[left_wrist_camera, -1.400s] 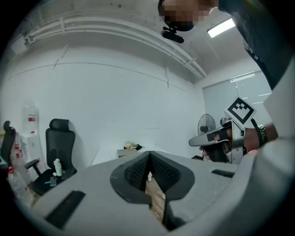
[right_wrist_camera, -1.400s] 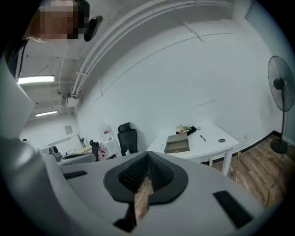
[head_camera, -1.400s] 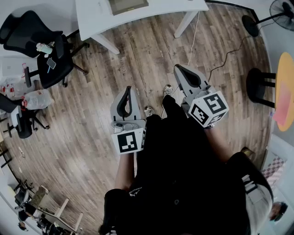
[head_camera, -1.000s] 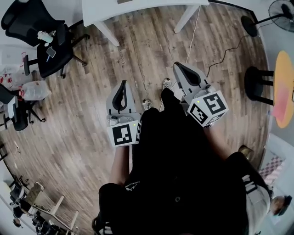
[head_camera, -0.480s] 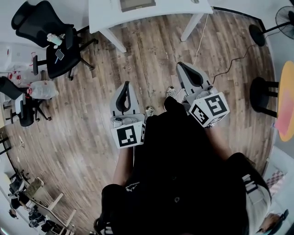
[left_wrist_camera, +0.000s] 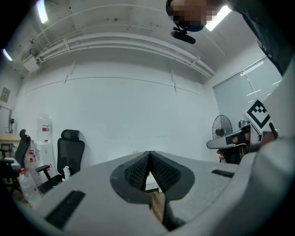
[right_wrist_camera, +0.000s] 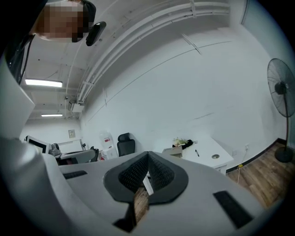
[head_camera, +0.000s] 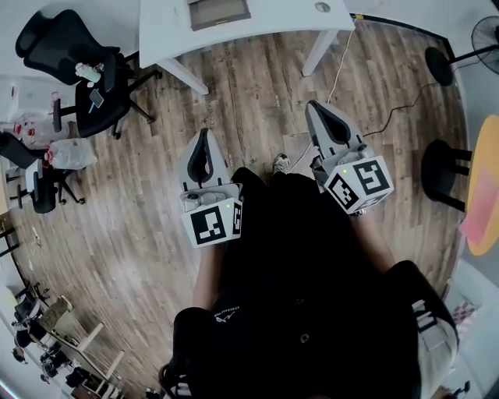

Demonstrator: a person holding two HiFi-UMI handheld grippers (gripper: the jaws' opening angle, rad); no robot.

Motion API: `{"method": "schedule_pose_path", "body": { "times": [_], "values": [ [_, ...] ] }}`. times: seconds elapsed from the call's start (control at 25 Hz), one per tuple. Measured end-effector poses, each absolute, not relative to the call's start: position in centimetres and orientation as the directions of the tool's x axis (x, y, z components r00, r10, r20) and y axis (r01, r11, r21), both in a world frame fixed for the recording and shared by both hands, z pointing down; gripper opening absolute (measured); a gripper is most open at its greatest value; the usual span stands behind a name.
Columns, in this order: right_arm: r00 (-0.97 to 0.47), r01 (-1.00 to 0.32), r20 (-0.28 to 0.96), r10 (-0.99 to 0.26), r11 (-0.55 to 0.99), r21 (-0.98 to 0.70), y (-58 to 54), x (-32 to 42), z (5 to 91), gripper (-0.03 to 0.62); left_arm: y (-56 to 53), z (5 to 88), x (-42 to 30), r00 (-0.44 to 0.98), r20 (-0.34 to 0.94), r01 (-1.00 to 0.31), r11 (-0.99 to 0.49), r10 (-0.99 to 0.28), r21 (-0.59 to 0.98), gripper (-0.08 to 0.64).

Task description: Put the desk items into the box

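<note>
Grey left tongs, white desk, brown wood-grain floor.

tongs 2 | desk 1 | box 1 | office chairs 2 | fan 1 | stool 1

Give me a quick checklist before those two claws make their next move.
1. Left gripper empty: ok, jaws together on nothing.
2. Right gripper empty: ok, jaws together on nothing.
3. Jaws opened for grasping: not ok.
4. White desk within reach: not ok, it stands ahead across the floor.
5. Box spotted: ok, on the desk.
6. Items to pack: pen visible on the desk; the rest cannot tell.
</note>
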State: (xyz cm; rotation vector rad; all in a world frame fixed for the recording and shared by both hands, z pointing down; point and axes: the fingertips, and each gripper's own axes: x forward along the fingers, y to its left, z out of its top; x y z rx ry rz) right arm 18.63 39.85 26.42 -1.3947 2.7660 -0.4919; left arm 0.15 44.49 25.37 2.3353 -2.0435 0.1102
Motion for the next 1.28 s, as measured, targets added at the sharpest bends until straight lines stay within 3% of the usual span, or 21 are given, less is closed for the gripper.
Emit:
{"method": "schedule_pose_path", "body": {
  "times": [0.36,0.68,1.28],
  "values": [
    [-0.564,-0.81,0.142,-0.813,0.512,-0.286,35.6,22.1,26.8,-0.002,39.4,25.6,1.6,0.139,0.087,-0.989,-0.143,-0.986,-0.036,0.008],
    [-0.498,-0.853,0.16,-0.852,0.449,-0.266,31.0,21.9,27.2,-0.002,32.8,26.1,2.5,0.246,0.07,-0.968,-0.249,-0.967,-0.035,0.008],
    [-0.43,-0.895,0.218,-0.876,0.381,-0.233,17.3,14.1,27.6,-0.002,16.1,26.3,-5.4,0.318,0.057,-0.948,-0.318,-0.946,0.011,0.008]
  ]
}}
